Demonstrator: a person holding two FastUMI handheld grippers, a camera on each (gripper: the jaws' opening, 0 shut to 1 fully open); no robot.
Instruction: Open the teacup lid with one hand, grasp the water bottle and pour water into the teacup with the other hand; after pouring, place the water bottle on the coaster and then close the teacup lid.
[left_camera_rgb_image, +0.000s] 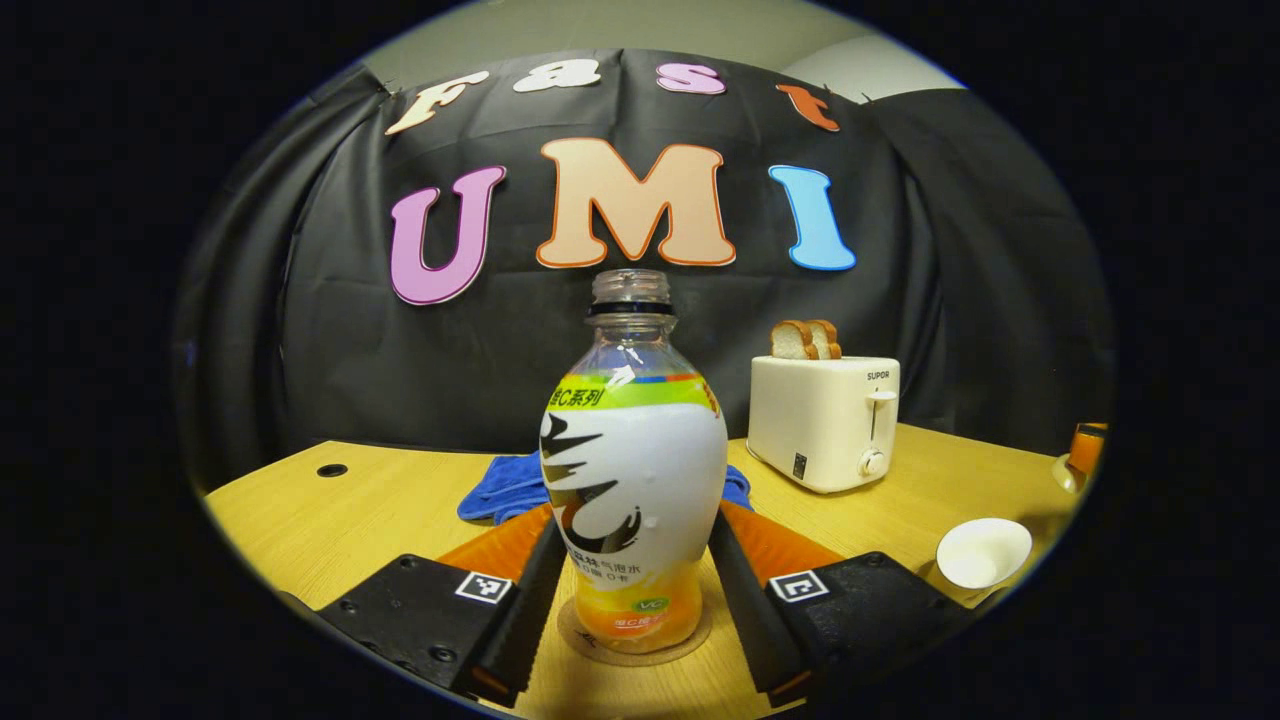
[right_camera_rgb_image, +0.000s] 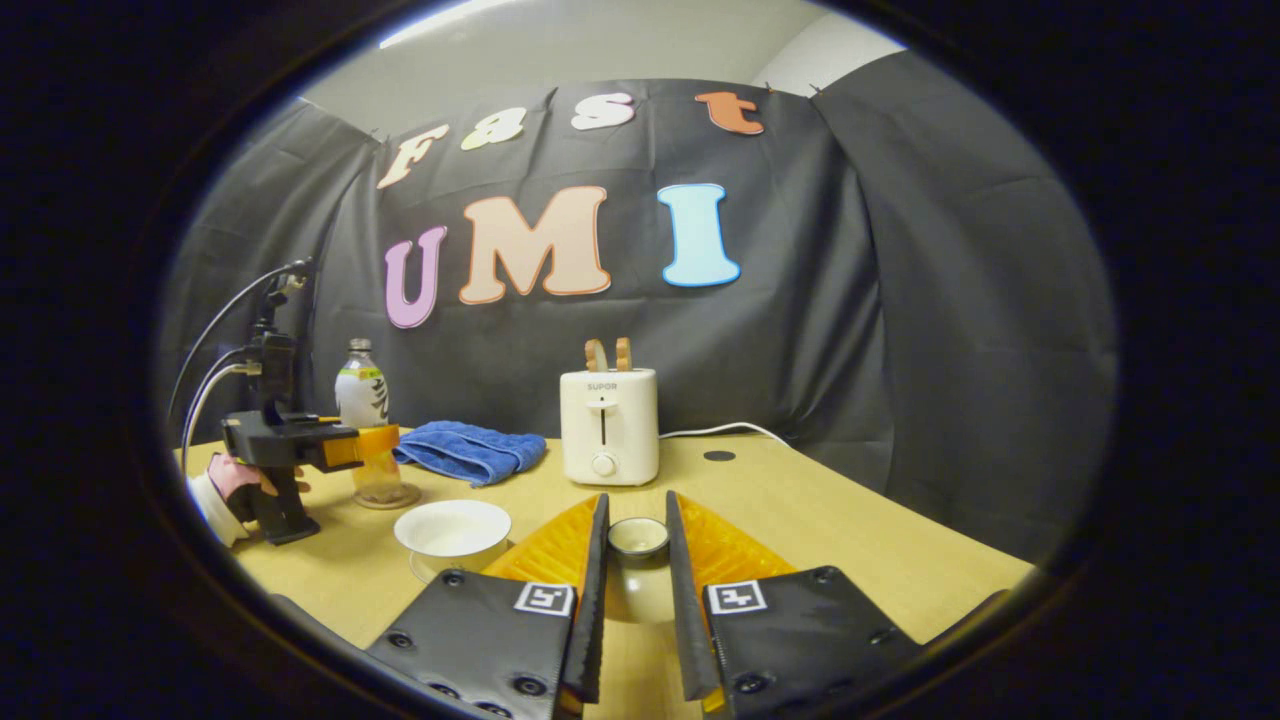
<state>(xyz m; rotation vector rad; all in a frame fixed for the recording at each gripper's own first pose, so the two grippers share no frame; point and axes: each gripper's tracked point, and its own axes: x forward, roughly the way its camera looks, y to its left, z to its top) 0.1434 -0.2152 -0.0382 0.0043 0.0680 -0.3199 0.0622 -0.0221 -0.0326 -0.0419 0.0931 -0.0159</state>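
While the water bottle (left_camera_rgb_image: 632, 470) is stood upright on the coaster (left_camera_rgb_image: 634, 650) at 12 o'clock between the left gripper (left_camera_rgb_image: 633, 600), the lid (right_camera_rgb_image: 638, 538) is clamped at 12 o'clock by the right gripper (right_camera_rgb_image: 636, 590), with the teacup (right_camera_rgb_image: 452, 530) at 10 o'clock; whether the bottle is pressed cannot be told.

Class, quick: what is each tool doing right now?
Left tool: around the bottle on the coaster; grip cannot be told.
Right tool: shut on the lid.

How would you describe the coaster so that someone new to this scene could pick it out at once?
Start from the white toaster at the back of the wooden table, then go left past the blue towel to the water bottle. The coaster is the thin round brownish disc directly under that bottle, flat and nearly table-coloured, unlike the white lid lying to the right.
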